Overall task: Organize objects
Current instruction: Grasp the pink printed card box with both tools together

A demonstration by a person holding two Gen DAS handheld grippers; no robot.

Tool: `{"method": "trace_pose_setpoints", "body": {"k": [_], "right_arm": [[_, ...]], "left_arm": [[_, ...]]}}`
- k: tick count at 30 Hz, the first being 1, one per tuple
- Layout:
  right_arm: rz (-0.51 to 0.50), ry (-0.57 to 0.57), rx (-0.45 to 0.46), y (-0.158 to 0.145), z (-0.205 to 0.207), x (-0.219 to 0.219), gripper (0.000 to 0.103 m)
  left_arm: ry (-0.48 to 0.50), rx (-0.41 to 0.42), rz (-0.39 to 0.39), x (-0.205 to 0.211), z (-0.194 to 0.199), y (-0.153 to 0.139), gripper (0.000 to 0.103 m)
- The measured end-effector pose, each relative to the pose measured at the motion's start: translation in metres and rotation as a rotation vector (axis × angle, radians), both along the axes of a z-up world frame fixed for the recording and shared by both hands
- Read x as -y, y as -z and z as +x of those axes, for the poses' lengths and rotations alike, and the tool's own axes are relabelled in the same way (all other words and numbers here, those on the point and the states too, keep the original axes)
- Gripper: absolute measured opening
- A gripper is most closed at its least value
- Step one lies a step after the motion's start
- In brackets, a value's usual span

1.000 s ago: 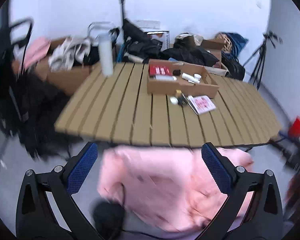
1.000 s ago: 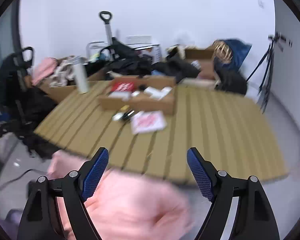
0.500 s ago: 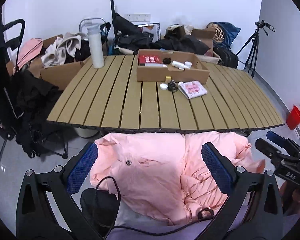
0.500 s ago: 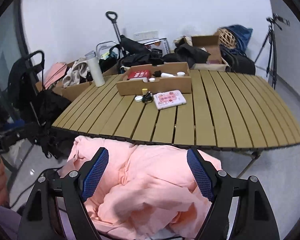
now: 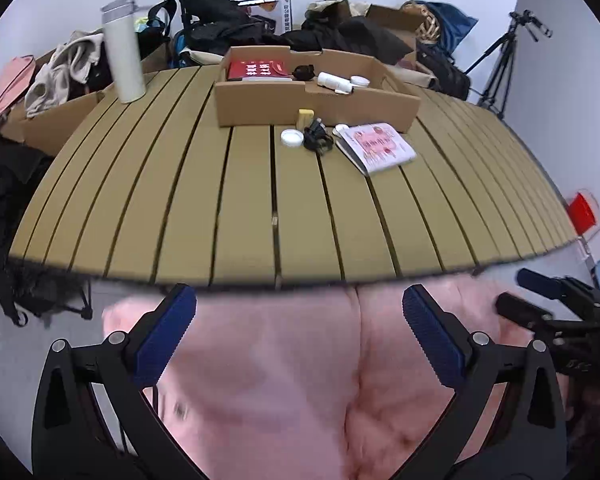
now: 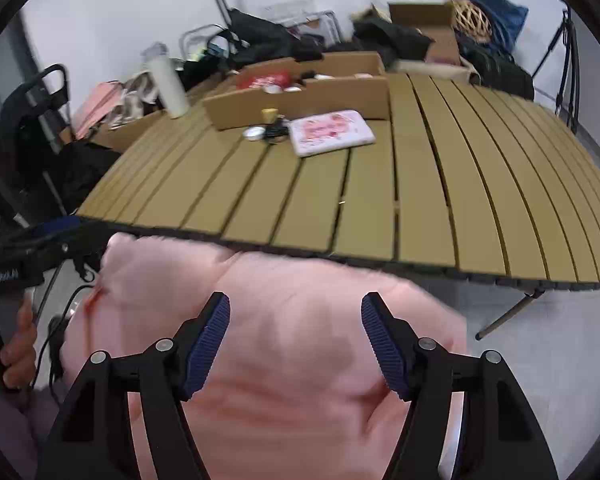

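Distance to the loose items is what the coming move turns on, and the cardboard box serves as the landmark for it. The box sits toward the far side of the slatted bench, and the things still to be sorted lie just in front of its near wall: a small yellow block, a white round lid, a black tangled clip-like object and a pink patterned booklet, whose long axis runs slantwise away from the box's right end. Inside the box are a red book, a white bottle and other small pieces.

Both grippers hang low over the person's pink-clothed lap, on the near side of the bench edge and well apart from the box. The left gripper has its jaws spread wide with nothing between them. The right gripper is also empty; its jaws have just been closing a little yet stand clearly apart, only lap fabric showing behind them.

In the left wrist view the cluster lies nearly straight ahead of the box-ward line; in the right wrist view it lies ahead and slightly left, the booklet nearest. Neither hand looks decidedly closer, so either would probably have to reach forward across the bare slats first.
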State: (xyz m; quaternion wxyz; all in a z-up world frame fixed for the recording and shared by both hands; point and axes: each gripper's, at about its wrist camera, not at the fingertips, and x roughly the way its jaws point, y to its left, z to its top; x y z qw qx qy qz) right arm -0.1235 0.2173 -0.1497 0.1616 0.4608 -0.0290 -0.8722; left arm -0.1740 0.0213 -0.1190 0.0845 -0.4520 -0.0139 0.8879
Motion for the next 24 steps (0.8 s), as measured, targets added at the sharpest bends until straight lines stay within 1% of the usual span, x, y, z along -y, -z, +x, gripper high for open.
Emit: {"method": "trace_pose_setpoints", "body": {"k": [2, 4, 5, 7, 8, 9, 10, 12, 15, 16, 17, 18, 19, 20, 21, 22, 24], "right_arm": [[-0.012, 0.031, -0.002, -0.002, -0.023, -0.014, 0.072], [-0.009, 0.058, -0.007, -0.003, -0.051, -0.030, 0.071], [-0.008, 0.059, -0.008, -0.003, -0.064, -0.034, 0.068], [-0.002, 0.050, -0.006, -0.002, -0.094, -0.038, 0.066], [-0.001, 0.040, -0.006, 0.000, -0.115, -0.039, 0.066], [-0.002, 0.029, -0.006, 0.001, -0.129, -0.037, 0.066], [-0.001, 0.019, -0.008, 0.003, -0.146, -0.034, 0.066], [-0.002, -0.023, 0.000, 0.011, -0.181, -0.023, 0.066], [-0.018, -0.076, 0.019, 0.027, -0.227, -0.008, 0.063], [-0.015, -0.083, 0.033, 0.034, -0.241, -0.003, 0.058], [-0.011, -0.086, 0.045, 0.040, -0.251, 0.002, 0.056], [-0.015, -0.092, 0.053, 0.045, -0.258, 0.004, 0.055], [-0.023, -0.096, 0.061, 0.049, -0.262, 0.006, 0.052], [-0.067, -0.104, 0.068, 0.052, -0.265, 0.006, 0.046], [-0.108, -0.112, 0.077, 0.053, -0.265, 0.005, 0.041], [-0.120, -0.106, 0.087, 0.054, -0.262, 0.005, 0.039], [-0.105, -0.091, 0.081, 0.051, -0.252, 0.004, 0.033]], "left_arm": [[-0.008, 0.001, 0.010, -0.010, -0.028, 0.005, 0.101], [-0.016, 0.012, 0.062, -0.020, -0.058, 0.010, 0.100], [-0.022, 0.020, 0.085, -0.024, -0.070, 0.013, 0.099], [-0.050, 0.038, 0.129, -0.035, -0.101, 0.024, 0.094], [-0.063, 0.046, 0.133, -0.038, -0.111, 0.028, 0.091], [-0.075, 0.056, 0.136, -0.045, -0.124, 0.034, 0.081], [-0.084, 0.067, 0.138, -0.050, -0.136, 0.040, 0.073], [-0.088, 0.086, 0.147, -0.060, -0.155, 0.049, 0.066], [-0.077, 0.095, 0.194, -0.072, -0.173, 0.060, 0.059], [-0.084, 0.109, 0.195, -0.075, -0.177, 0.064, 0.052], [-0.092, 0.131, 0.201, -0.076, -0.181, 0.070, 0.050], [-0.098, 0.126, 0.207, -0.077, -0.182, 0.071, 0.049], [-0.094, 0.118, 0.211, -0.077, -0.182, 0.070, 0.046], [-0.075, 0.131, 0.230, -0.078, -0.183, 0.070, 0.039], [-0.055, 0.158, 0.253, -0.080, -0.183, 0.071, 0.029], [-0.061, 0.155, 0.248, -0.080, -0.180, 0.071, 0.027], [-0.060, 0.145, 0.226, -0.080, -0.171, 0.068, 0.026]]}}
